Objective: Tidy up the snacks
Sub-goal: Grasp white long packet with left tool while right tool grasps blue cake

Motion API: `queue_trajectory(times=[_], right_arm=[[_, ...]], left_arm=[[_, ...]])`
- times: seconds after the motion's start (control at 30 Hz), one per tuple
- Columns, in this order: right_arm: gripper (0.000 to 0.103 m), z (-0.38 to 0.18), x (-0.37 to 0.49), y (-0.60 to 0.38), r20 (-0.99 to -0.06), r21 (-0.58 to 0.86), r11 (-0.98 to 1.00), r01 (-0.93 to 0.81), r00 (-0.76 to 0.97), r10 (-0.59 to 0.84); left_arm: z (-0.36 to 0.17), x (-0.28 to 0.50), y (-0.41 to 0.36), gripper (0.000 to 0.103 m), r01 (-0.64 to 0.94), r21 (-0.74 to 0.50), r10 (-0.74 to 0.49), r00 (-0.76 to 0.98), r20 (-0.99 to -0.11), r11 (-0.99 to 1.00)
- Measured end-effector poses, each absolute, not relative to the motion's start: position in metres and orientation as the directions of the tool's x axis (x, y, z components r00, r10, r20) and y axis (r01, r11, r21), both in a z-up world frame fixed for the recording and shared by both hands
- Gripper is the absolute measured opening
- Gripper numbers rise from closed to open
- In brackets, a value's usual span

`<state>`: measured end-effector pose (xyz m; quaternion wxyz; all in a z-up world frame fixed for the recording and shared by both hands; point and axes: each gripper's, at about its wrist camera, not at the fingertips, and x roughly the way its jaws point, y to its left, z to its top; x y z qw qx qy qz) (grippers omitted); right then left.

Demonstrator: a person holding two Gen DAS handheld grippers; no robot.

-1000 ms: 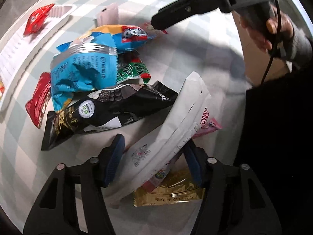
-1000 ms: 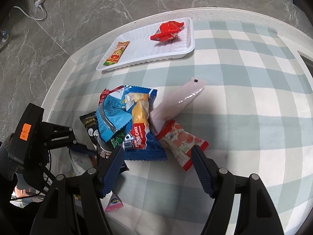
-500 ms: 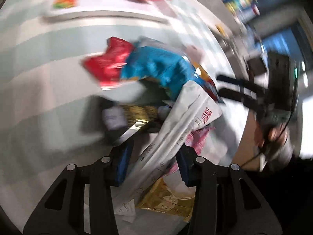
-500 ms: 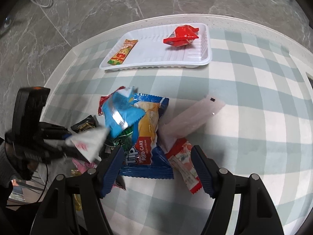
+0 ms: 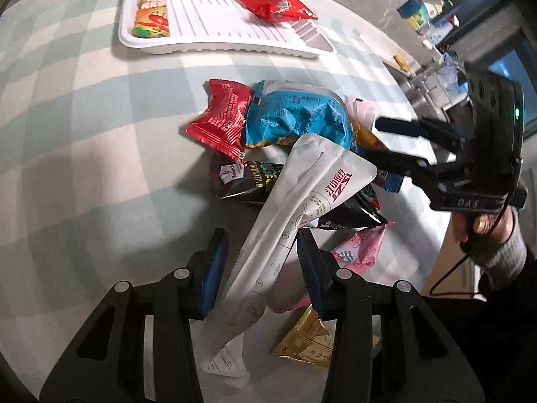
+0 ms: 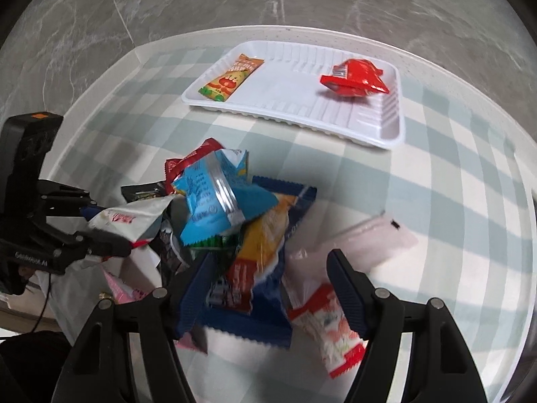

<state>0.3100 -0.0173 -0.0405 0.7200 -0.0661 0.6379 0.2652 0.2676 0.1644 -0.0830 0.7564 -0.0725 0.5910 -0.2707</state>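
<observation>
My left gripper [image 5: 260, 262] is shut on a long white snack pouch [image 5: 302, 208] and holds it lifted, tilted over the snack pile; it also shows in the right wrist view [image 6: 131, 216]. The pile holds a light-blue bag [image 5: 295, 117], a red packet [image 5: 223, 119], a black bag [image 5: 248, 181] and a gold packet [image 5: 308, 339]. My right gripper [image 6: 268, 278] is open above a blue cake pack [image 6: 265, 265] and a red-and-white packet [image 6: 332, 329]. A white tray [image 6: 386, 124] at the far side holds an orange packet [image 6: 231, 79] and a red packet [image 6: 354, 77].
A pale pink pouch [image 6: 369, 241] lies on the checked tablecloth [image 6: 453, 184] right of the pile. The round table's edge [image 6: 134, 57] drops to a marble floor. Bottles and clutter [image 5: 426, 10] stand on a counter beyond the table.
My left gripper has closed on the white pouch, lifted it and swung round toward the tray. My right gripper has moved in closer over the pile.
</observation>
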Motion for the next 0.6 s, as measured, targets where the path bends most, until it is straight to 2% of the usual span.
queue_trajectory(times=[0.13,0.2,0.27,0.3,0.37,0.5,0.6], right_arm=[[0.06,-0.052,0.318,-0.011,-0.958,0.246,0.852,-0.463,0.018,0.286],[0.043,-0.06,0.321,-0.011,-0.957,0.262,0.857,-0.444,-0.009,0.288],[0.034,-0.064,0.322,-0.012,-0.95,0.294,0.857,-0.424,-0.031,0.31],[0.032,-0.065,0.322,-0.013,-0.949,0.298,0.859,-0.416,-0.03,0.315],[0.031,-0.066,0.323,-0.016,-0.938,0.333,0.859,-0.388,-0.041,0.345],[0.03,-0.068,0.324,-0.033,-0.891,0.449,0.848,-0.279,-0.075,0.447],[0.03,-0.074,0.321,-0.052,-0.836,0.549,0.821,-0.161,-0.095,0.54]], left_arm=[[-0.084,0.264,0.155,0.04,0.37,-0.391,-0.469,0.15,-0.87,0.843],[-0.085,0.261,0.153,0.04,0.386,-0.382,-0.467,0.153,-0.871,0.84],[-0.088,0.261,0.152,0.039,0.387,-0.393,-0.476,0.145,-0.867,0.834],[-0.088,0.261,0.153,0.031,0.387,-0.409,-0.492,0.144,-0.858,0.826],[-0.09,0.262,0.152,0.023,0.383,-0.448,-0.53,0.137,-0.837,0.808],[-0.091,0.262,0.161,0.017,0.362,-0.507,-0.583,0.141,-0.8,0.783],[-0.089,0.262,0.17,0.016,0.329,-0.563,-0.629,0.142,-0.764,0.758]])
